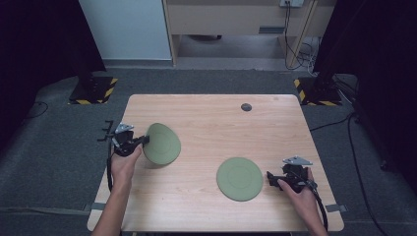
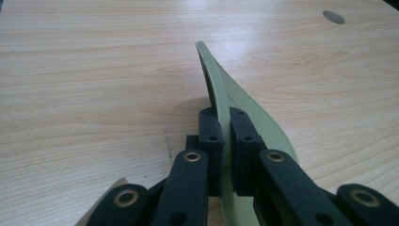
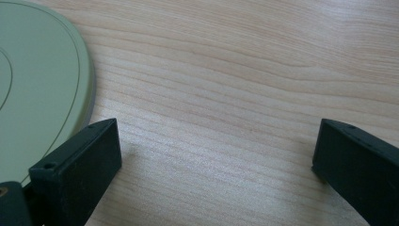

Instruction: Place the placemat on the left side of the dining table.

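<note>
Two flat olive-green plates are on the wooden table. One green plate at the left is lifted and tilted on edge, and my left gripper is shut on its rim. In the left gripper view the rim of this plate runs between the two black pads. The other green plate lies flat at the front right. My right gripper stands open just right of it, low over the wood. In the right gripper view that plate lies at the left, beside the left pad.
A small dark round grommet sits in the table near its far edge. Grey carpet surrounds the table, with black stand bases marked in yellow stripes at both far corners and cables on the floor at the right.
</note>
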